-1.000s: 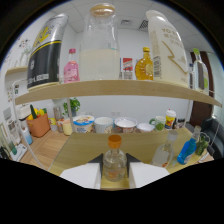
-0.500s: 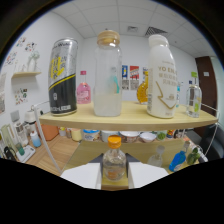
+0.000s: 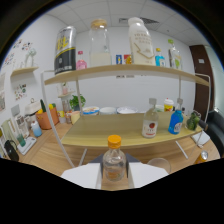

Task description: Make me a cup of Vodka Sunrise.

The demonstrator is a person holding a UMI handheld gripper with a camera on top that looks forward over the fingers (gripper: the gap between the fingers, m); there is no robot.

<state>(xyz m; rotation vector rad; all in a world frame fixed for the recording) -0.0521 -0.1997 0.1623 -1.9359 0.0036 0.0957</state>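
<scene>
Clamped between the white fingers (image 3: 82,176) of the claw (image 3: 114,179) is a small clear bottle with an orange cap (image 3: 114,162); both pads appear to press its sides, so the claw reads as closed on it and carrying it. By the task, this is probably one of the drink's ingredients, though its label is too small to read.

What has changed is the claw's position and aim. Half a second ago the upper shelf (image 3: 125,73) ran straight across close ahead, with its tall can (image 3: 65,50), clear jar (image 3: 100,42) and white bottle (image 3: 140,40) looming large. Now the same shelf sits farther off and tilted, higher above the claw, and the lower wooden shelf (image 3: 100,134) has opened out just beyond the held bottle. The claw has drawn back and dropped its aim, with the bottle riding along unchanged in the grip. I take this to mean the ingredient is off its resting place and being brought toward a pouring spot.

Newly plain beyond the fingers, off to the right, stand a clear bottle with a dark label (image 3: 149,123) and a blue bottle (image 3: 175,121). Just right of the held bottle shows a pale rounded rim, possibly a cup (image 3: 159,165), but I cannot be certain. Pouring has not yet begun.
</scene>
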